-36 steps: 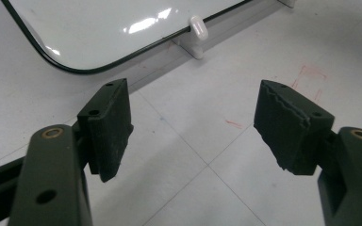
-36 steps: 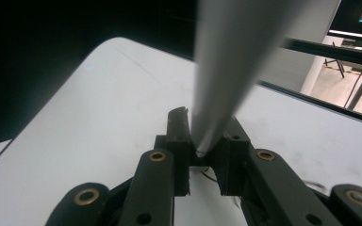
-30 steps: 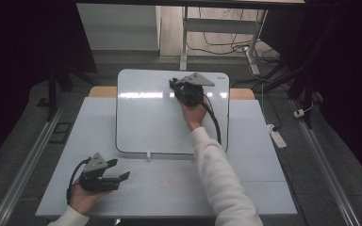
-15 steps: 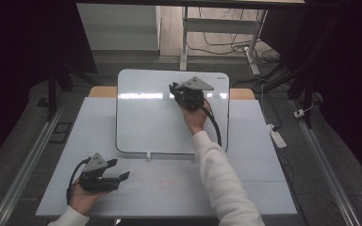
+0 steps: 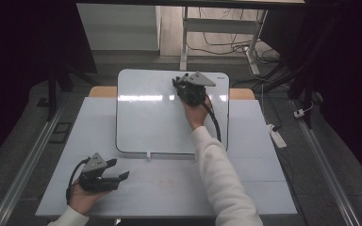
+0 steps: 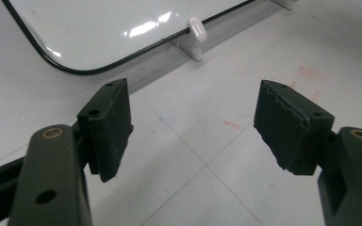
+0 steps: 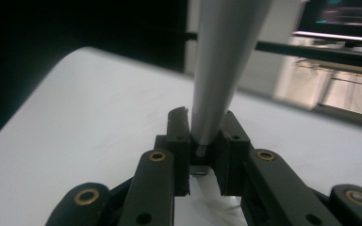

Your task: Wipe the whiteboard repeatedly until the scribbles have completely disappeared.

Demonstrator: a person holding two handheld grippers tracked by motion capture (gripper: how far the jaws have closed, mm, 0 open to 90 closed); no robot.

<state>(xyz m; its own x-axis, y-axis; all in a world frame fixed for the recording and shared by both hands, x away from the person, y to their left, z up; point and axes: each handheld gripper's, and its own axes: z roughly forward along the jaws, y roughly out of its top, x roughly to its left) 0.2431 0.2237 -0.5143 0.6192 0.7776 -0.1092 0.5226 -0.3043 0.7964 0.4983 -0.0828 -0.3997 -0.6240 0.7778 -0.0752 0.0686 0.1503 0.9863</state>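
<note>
Jaws of the right gripper [image 5: 181,84] clamp a pen [image 7: 221,66] over the whiteboard [image 5: 146,122]; the left gripper [image 5: 118,170], at seven o'clock, gapes empty.

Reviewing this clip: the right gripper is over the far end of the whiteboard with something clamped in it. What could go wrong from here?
1. The right gripper pinches a smooth grey marker-like stick only at its low end, so pressing down could make it slip or tilt.
2. The whiteboard lies loose on the table. The left gripper, open, rests apart from it, so a stroke might push the board.

Grey marker [image 7: 221,70] between hand-held gripper [image 7: 206,141] pads
</note>
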